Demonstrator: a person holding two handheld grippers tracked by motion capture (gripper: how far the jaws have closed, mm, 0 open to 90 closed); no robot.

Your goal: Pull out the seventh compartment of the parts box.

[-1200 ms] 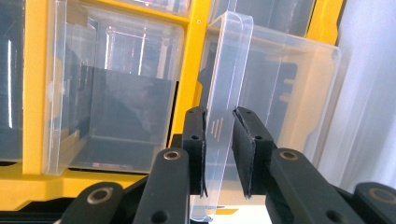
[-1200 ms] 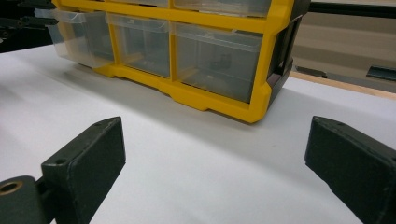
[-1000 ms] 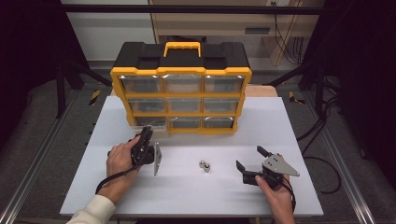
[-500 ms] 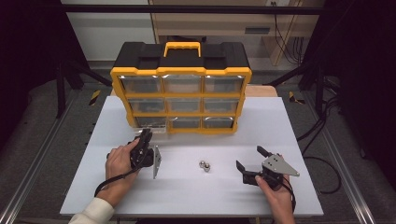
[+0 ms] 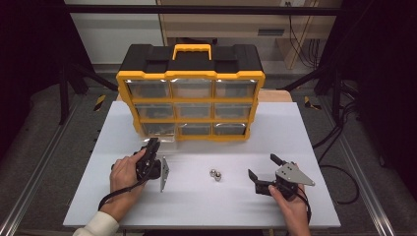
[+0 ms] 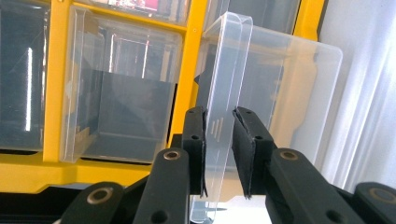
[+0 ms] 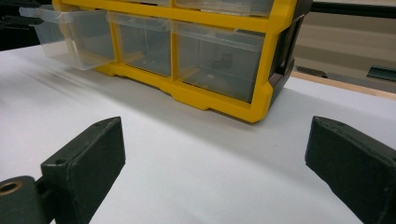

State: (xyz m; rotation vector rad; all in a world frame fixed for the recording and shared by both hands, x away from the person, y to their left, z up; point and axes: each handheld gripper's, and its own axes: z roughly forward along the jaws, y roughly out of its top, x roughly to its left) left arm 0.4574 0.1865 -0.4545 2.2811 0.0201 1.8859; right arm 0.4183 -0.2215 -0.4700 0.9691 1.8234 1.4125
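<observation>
The left gripper (image 6: 219, 140) clamps the front lip of the clear plastic drawer (image 6: 224, 84), which juts at twelve o'clock from the bottom-left slot of the yellow-and-black organiser cabinet (image 5: 191, 83). The right gripper (image 5: 264, 172) rests with jaws wide apart; two small metal balls (image 5: 215, 175) lie at its nine o'clock.

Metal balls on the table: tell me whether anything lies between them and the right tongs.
Nothing visible does. In the high view the two metal balls lie on bare white table, and the right tongs rest open to their right, jaws spread toward them. Only clear tabletop separates them. The left tongs are away at the pulled-out drawer.
</observation>
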